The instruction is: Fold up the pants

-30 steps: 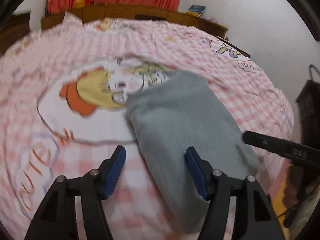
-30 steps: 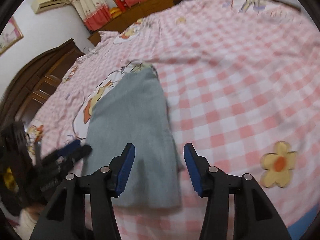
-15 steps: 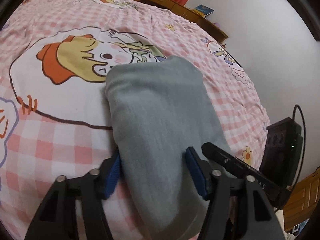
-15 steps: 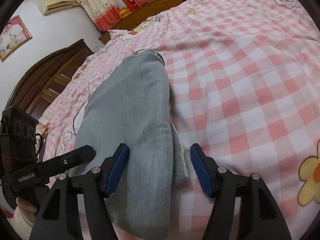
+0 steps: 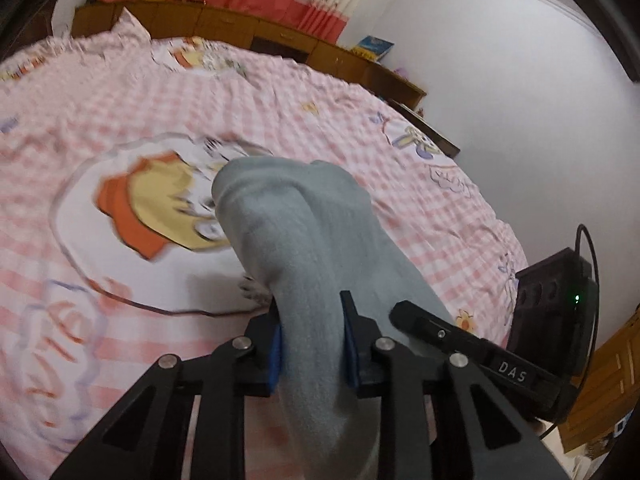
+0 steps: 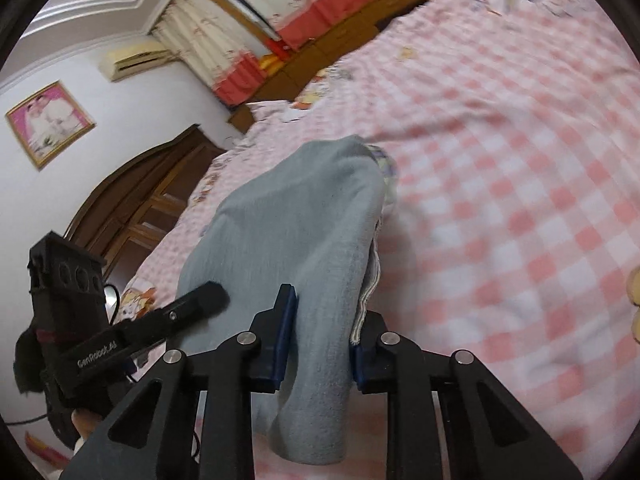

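The grey folded pants [image 5: 296,240] lie lengthwise on the pink checked bed, their near end lifted. My left gripper [image 5: 310,344] is shut on the near end, blue pads pressed on both sides of the cloth. My right gripper [image 6: 320,340] is shut on the same near end at its right edge; the pants [image 6: 296,232] rise from it and drape away toward the far end on the bed. Each gripper shows in the other's view: the right one [image 5: 472,344], the left one [image 6: 132,336].
The bedspread [image 5: 120,120] has a cartoon print [image 5: 160,208] left of the pants. A wooden headboard and shelf [image 5: 240,32] run along the far side, with curtains above. A dark wooden wardrobe [image 6: 132,208] stands left of the bed.
Both grippers have closed on the near end of the pants and raised it off the bed; the cloth now bunches between the pads.
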Demonstrator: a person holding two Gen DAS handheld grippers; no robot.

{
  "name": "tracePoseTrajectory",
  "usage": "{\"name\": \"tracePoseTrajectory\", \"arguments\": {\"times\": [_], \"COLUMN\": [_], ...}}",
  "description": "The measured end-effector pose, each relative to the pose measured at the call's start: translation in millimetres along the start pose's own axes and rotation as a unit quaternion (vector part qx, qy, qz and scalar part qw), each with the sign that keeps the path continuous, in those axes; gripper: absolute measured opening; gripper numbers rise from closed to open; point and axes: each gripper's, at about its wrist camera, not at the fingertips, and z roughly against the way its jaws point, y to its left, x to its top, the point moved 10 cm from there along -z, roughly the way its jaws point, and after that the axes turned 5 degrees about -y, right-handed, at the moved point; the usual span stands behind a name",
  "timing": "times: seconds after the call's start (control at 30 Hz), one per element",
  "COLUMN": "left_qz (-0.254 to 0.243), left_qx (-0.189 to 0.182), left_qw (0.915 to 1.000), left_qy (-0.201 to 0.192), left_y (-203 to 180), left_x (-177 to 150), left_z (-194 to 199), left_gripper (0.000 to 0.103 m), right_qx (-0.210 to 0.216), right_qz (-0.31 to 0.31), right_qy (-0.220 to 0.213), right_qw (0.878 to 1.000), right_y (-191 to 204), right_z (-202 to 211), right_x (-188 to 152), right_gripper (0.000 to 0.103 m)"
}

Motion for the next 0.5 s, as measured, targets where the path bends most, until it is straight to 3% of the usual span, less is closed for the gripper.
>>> {"name": "tracePoseTrajectory", "arguments": {"times": [0.2,0.37,0.5], "left_qz": [-0.051,-0.004,0.023], "left_qx": [0.056,0.048,0.039], "left_qw": [0.9971,0.9985,0.9988], "left_qy": [0.001,0.024,0.017], "left_y": [48.4,107.0,136.3], "left_x": [9.5,-13.8,-36.7], "left_z": [33.4,18.0,5.2], "left_gripper": [0.026,0.027,0.042], "right_qx": [0.010,-0.052,-0.065], "right_qz": [0.053,0.086,0.101], "right_qy": [0.022,0.053,0.064], "right_qw": [0.998,0.994,0.991], "right_y": [55.7,55.8,45.5], "right_z": [-43.1,-84.1,-90.2], "right_x": [-10.9,-42.0,-51.3], "right_gripper": [0.025,0.025,0.037]}}
